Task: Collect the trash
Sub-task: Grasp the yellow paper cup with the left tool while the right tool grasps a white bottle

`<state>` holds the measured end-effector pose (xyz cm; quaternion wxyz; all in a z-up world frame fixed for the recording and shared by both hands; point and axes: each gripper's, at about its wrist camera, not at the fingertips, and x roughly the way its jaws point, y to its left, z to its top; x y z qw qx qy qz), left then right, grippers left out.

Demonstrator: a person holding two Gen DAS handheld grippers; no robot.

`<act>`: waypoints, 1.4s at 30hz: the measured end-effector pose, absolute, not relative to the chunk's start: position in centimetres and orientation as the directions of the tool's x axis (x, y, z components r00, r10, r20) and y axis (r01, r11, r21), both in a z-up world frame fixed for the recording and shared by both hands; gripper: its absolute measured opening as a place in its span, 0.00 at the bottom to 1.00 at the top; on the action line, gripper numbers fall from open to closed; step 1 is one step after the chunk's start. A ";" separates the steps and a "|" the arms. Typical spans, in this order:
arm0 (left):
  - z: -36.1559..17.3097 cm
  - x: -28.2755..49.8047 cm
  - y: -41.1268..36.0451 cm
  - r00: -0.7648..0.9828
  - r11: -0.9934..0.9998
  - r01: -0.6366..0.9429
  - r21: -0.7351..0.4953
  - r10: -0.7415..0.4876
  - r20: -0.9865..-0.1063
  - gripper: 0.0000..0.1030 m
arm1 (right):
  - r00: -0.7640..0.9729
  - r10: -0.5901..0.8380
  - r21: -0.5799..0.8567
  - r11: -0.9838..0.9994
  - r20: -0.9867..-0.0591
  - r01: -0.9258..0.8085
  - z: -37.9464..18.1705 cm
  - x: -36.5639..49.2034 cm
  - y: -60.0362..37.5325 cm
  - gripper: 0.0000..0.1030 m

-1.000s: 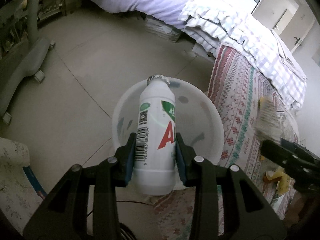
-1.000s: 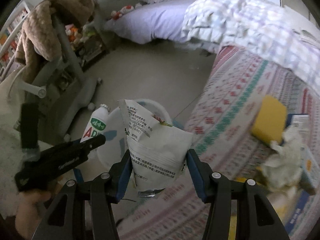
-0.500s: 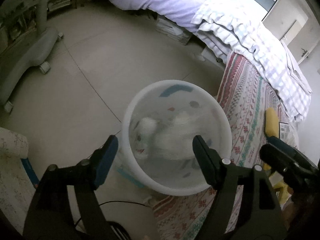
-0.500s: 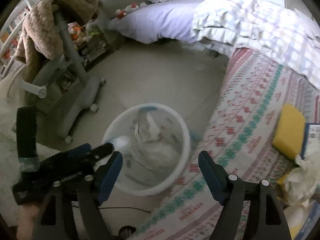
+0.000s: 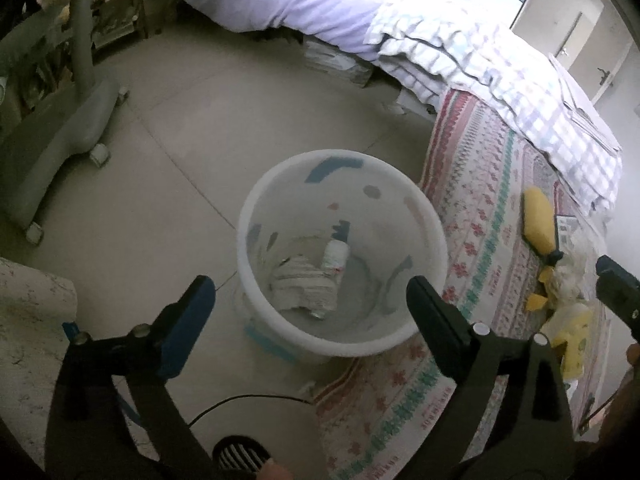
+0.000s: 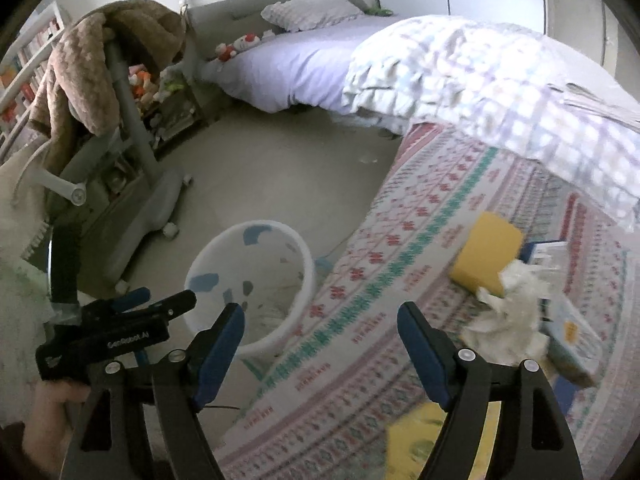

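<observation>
Bottle [image 5: 335, 255] and packet [image 5: 304, 284] now in bin [image 5: 340, 344].

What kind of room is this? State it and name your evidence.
Most likely a bedroom: a bed with a purple sheet, a pillow at its headboard and a checked quilt, with stuffed toys beside the pillow.

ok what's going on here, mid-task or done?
Mid-task. A person is collecting trash with two handheld grippers. Both the left gripper and the right gripper are open and empty. The white bin on the floor already holds a white bottle and a crumpled wrapper. Crumpled tissue and a yellow sponge lie on the patterned bedspread, not yet picked up.
</observation>
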<state>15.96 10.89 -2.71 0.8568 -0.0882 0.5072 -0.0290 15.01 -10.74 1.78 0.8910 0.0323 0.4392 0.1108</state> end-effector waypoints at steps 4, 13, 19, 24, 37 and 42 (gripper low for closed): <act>-1.8 14.9 9.8 0.494 0.984 -0.023 -0.176 -0.142 -0.858 0.97 | 0.604 0.207 0.148 0.978 -0.770 -0.146 2.8 13.3 -12.9 0.79; 0.1 12.4 7.1 0.517 0.986 0.029 -0.167 -0.158 -0.841 0.99 | 0.606 0.169 0.152 0.985 -0.778 -0.079 2.7 8.9 -18.3 0.79; 0.6 10.8 4.2 0.516 0.983 0.114 -0.143 -0.182 -0.837 0.99 | 0.582 0.129 0.148 0.989 -0.802 -0.015 0.9 6.1 -21.8 0.79; 0.0 9.3 1.7 0.497 0.974 0.200 -0.102 -0.191 -0.847 0.99 | 0.541 0.073 0.117 0.992 -0.838 0.047 -1.0 4.3 -24.3 0.79; -1.8 7.6 -1.2 0.445 0.954 0.294 -0.059 -0.192 -0.875 0.99 | 0.396 0.027 0.079 0.990 -0.918 0.115 -7.1 2.9 -26.0 0.79; -1.9 7.6 -1.6 0.437 0.951 0.303 -0.064 -0.198 -0.877 0.99 | 0.361 0.034 0.077 0.991 -0.932 0.108 -8.5 2.9 -25.5 0.79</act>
